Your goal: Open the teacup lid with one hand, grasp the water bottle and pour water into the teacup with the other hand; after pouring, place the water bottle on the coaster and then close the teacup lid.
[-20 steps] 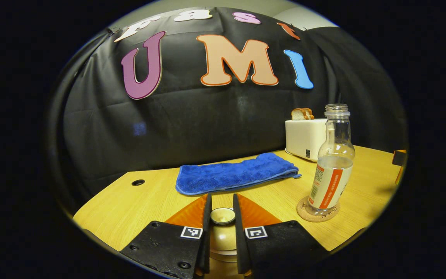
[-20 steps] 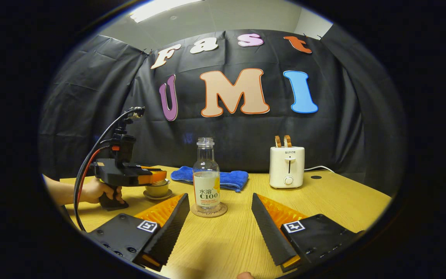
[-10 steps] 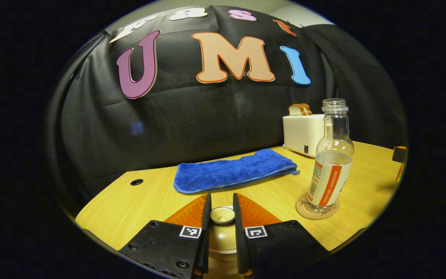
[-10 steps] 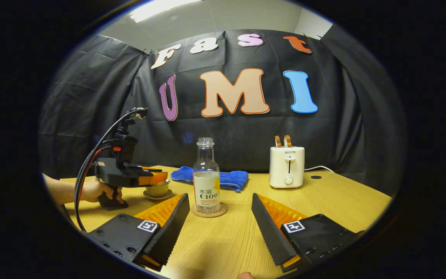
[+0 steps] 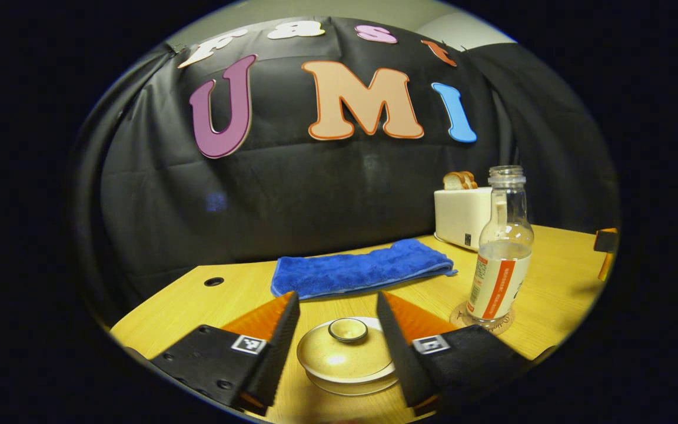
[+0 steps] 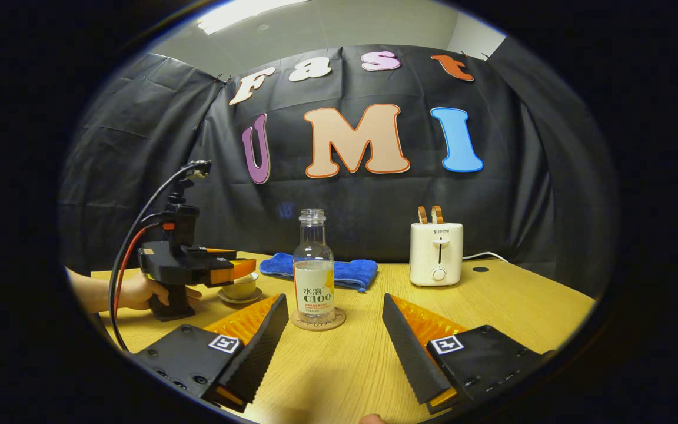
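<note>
Black cloth hangs behind a pale wooden table [image 6: 509, 312], where the job looks all but finished. In the left gripper view the left gripper [image 5: 336, 321] stands with its fingers spread wide to either side of the teacup [image 5: 348, 371], touching nothing; the teacup lid [image 5: 346, 352] sits squarely on the cup, its little knob free between them. From the right gripper view, a hand [image 6: 139, 292] holds that gripper low by the cup at the table's left. The right gripper [image 6: 334, 330] is likewise parted and empty, pointed at the water bottle [image 6: 313, 266], which stands upright and uncapped on the cork coaster [image 6: 318, 321], partly full. So bottle parked, lid down (whether water reached the cup I cannot see, the lid hides it). I'd judge only drawing the hands away remains. Beyond lie a folded blue towel [image 5: 362, 271] and a cream toaster [image 6: 436, 254] with bread in its slots. The toaster carries a small printed brand word, and the bottle has a label with large characters.
</note>
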Tool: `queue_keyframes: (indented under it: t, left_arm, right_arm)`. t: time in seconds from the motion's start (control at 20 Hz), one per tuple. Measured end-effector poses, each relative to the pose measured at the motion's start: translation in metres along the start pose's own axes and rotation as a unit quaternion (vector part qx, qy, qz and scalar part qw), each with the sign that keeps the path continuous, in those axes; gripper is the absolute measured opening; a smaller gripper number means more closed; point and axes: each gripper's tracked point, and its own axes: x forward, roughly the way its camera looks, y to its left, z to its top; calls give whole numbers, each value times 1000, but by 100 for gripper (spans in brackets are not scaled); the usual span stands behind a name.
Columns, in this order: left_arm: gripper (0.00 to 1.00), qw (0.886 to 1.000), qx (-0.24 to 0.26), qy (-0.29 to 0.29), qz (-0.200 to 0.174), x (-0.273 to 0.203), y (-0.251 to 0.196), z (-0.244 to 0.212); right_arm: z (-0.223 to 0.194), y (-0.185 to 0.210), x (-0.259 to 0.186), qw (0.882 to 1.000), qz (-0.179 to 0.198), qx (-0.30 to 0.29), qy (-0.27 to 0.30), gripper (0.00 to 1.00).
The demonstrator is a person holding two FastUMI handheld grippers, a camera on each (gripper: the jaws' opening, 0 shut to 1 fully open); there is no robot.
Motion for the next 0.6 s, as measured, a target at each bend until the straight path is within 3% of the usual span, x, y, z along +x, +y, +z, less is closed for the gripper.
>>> queue_keyframes:
  t: [0.05, 0.2, 0.6]
  left_arm:
    - [88, 1000, -11, -21, 8, -3, 5, 7]
    - [99, 998, -47, -25, 38, -12, 17, 2]
    - [95, 997, -46, -23, 62, -73, -1, 2]
  right_arm:
    - [0, 0, -1, 1000, 0, 0, 0, 100]
    - [0, -5, 0, 1000, -11, -1, 0, 100]
    - [0, -12, -9, 999, -42, -1, -2, 97]
